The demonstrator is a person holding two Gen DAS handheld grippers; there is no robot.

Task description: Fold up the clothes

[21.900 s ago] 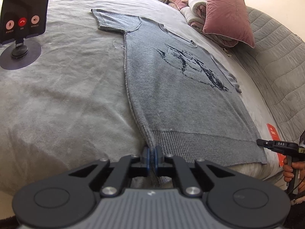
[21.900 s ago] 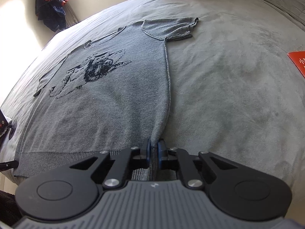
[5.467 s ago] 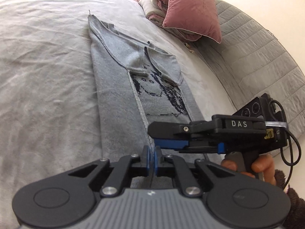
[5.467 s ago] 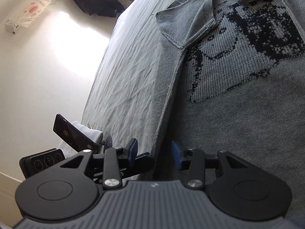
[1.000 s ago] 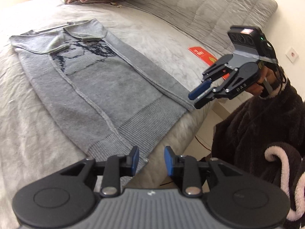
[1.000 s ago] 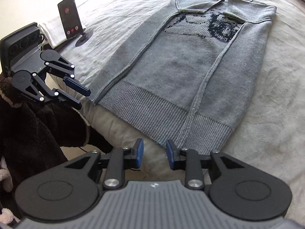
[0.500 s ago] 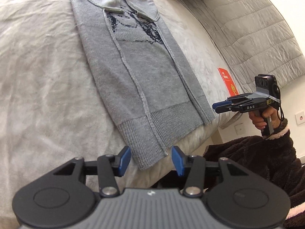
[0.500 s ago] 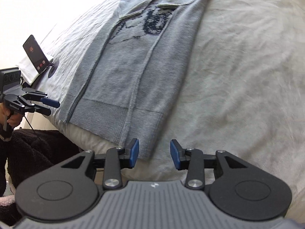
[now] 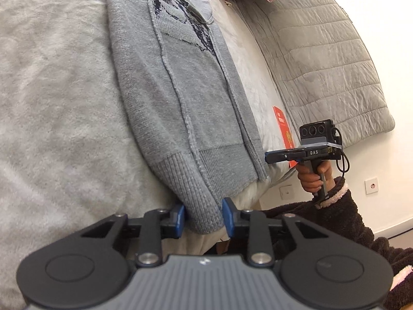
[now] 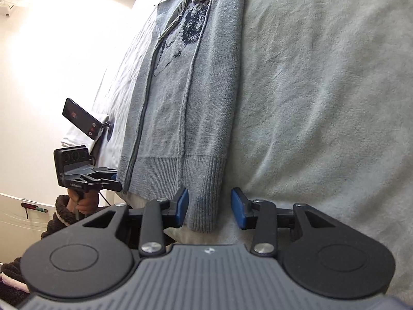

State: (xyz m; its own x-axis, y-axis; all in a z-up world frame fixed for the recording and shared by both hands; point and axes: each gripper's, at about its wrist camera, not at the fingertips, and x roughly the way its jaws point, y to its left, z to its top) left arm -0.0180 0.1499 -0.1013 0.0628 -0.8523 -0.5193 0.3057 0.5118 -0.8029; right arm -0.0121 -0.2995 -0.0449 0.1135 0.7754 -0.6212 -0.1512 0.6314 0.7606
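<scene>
left gripper [image 9: 202,215] closing around the near hem corner of the grey sweater [image 9: 180,98], pads not pressing yet. right gripper [image 10: 209,208] spread at the other corner. sweater lies on the bed [image 9: 51,98], sides folded in — next: pinch both, fold hem toward collar.

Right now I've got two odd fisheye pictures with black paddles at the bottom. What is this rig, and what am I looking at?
No robot here: a person holds a hand-held gripper in each hand, and each carries a camera looking along its two blue-padded fingers. The black paddles are the tool's own body. In the left wrist view, the left hand-held gripper has the near hem corner of a grey knitted sweater between its closing jaws. The right hand-held gripper frames the other hem corner, pads not yet pressing. The sweater lies on a bed, sides folded in. Also visible: a red card and a phone on a stand.
</scene>
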